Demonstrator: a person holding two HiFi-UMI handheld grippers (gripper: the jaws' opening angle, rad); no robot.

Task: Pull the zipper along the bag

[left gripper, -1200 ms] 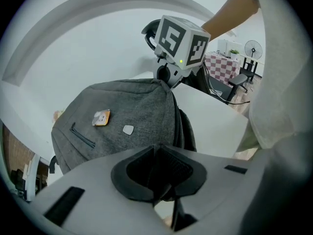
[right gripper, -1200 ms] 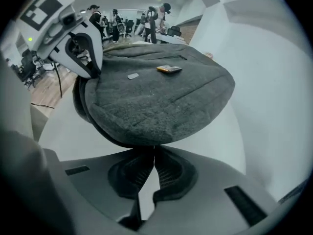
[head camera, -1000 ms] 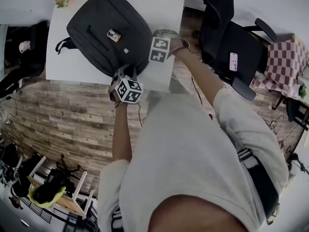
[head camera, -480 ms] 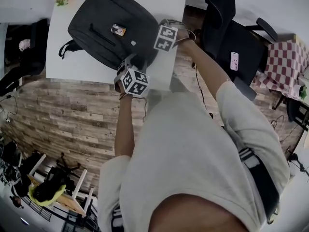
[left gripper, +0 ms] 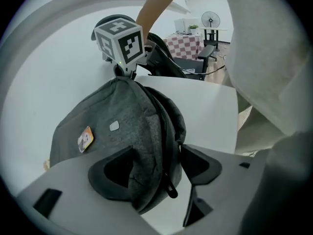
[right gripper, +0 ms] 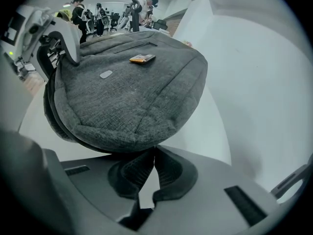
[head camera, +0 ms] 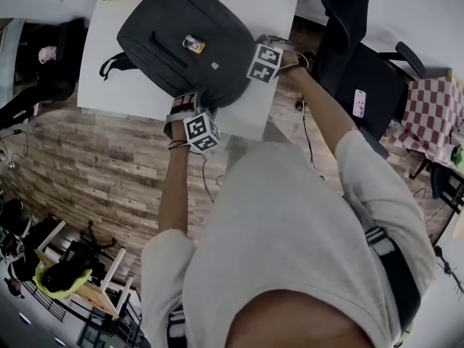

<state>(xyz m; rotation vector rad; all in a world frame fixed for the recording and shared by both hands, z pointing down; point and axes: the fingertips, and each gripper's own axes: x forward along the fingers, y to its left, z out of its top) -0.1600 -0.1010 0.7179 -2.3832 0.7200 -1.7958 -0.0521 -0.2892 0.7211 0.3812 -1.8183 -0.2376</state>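
The left gripper [left gripper: 159,173] has its jaws opening, pads clear of the backpack [left gripper: 112,126] corner that sits between them. The zipper pull [left gripper: 171,190] hangs there at six o'clock, nearer the right pad, and its track runs toward twelve o'clock. The head view hides that pull. The bag lies on the white table [left gripper: 210,111]; the right gripper [right gripper: 154,152] is pressed shut at the opposite rim, apparently pinching fabric

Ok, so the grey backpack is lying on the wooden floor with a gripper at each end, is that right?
No. The grey backpack lies on the white table, not the wooden floor, as the head view shows. A gripper is at each end: the left gripper, jaws opening with the zipper edge between them, and the right gripper, shut.
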